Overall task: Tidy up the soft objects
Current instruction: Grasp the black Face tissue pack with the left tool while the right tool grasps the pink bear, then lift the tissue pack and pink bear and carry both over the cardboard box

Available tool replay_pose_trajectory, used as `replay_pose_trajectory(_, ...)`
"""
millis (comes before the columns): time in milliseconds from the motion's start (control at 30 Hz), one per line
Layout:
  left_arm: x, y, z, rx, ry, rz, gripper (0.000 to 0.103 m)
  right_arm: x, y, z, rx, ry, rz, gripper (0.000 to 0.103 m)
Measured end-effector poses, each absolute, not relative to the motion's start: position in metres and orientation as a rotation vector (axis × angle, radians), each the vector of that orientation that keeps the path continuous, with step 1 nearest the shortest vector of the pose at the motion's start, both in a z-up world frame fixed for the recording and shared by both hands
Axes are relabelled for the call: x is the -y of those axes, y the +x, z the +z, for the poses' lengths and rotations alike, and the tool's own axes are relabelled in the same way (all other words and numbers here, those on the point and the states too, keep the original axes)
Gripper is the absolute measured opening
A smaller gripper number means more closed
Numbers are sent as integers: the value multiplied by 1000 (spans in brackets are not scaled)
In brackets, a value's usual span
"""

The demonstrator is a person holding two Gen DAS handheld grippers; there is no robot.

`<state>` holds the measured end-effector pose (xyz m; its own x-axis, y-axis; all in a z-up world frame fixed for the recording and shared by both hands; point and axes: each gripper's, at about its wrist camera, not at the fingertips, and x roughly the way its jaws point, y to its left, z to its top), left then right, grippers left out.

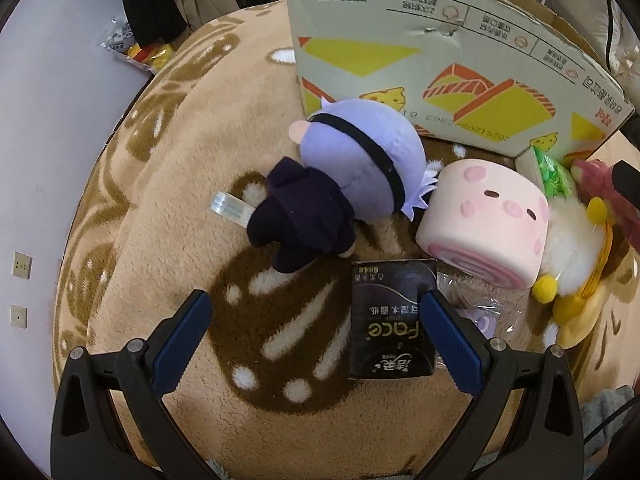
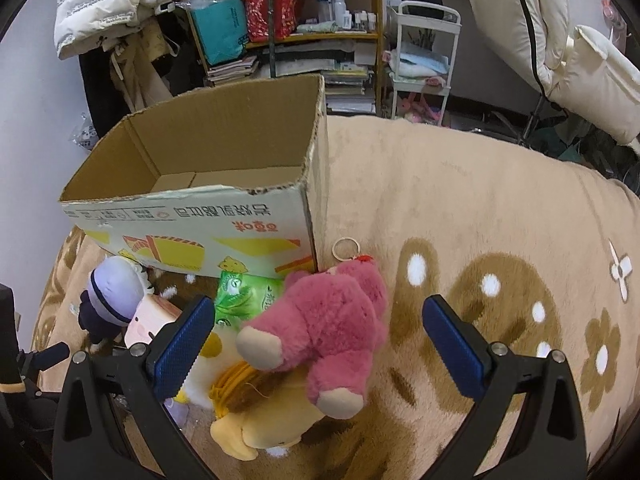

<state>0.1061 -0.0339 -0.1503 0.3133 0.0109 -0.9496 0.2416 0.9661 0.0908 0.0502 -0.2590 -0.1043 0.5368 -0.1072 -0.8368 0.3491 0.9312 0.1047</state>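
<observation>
An open cardboard box [image 2: 224,148] stands on a brown patterned blanket [image 1: 168,200]; it also shows in the left wrist view [image 1: 440,60]. Before it lie a purple-headed doll [image 1: 344,184], a pink roll-cake plush [image 1: 484,224], a black tissue pack [image 1: 392,320], a green packet [image 2: 244,296], a pink bear [image 2: 332,328] and a yellow plush [image 2: 264,420]. My left gripper [image 1: 316,336] is open, low over the blanket, with the tissue pack by its right finger. My right gripper [image 2: 320,344] is open, with the pink bear between its fingers.
A white fluffy toy with yellow pompoms [image 1: 568,252] lies beside the roll cake. A key ring [image 2: 346,248] lies by the box corner. Shelves [image 2: 280,32], a white cart [image 2: 424,64] and hanging coats [image 2: 112,4] stand beyond the bed. A wall [image 1: 48,120] is on the left.
</observation>
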Motion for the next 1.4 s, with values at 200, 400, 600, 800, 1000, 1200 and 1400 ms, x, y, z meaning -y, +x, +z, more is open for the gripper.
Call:
replay_pose_trajectory(200,40,101,-149,-1248,229,-185,102,264,52,-114,-1024,320,-262,95)
replay_pose_trajectory(400,45,101,-153,-1259,247,-190,102,267,53,-119,-1051,338,-272,88)
replay_pose_trajectory(600,45,103,-158,-1263,262,-182,102,269,55,-125,-1091,341,-294,65)
replay_pose_trajectory(800,45,102,-163,-1287,247,-202,90,266,55,-125,-1092,335,-288,63)
replay_pose_trajectory(1000,49,99,-167,-1293,257,-232,66,264,56,-126,-1098,313,-292,59)
replay_pose_trajectory(1200,41,101,-164,-1291,233,-196,46,266,55,-126,-1114,297,-321,43)
replay_pose_trajectory(1400,38,98,-154,-1265,230,-194,46,267,49,-122,-1104,290,-321,40)
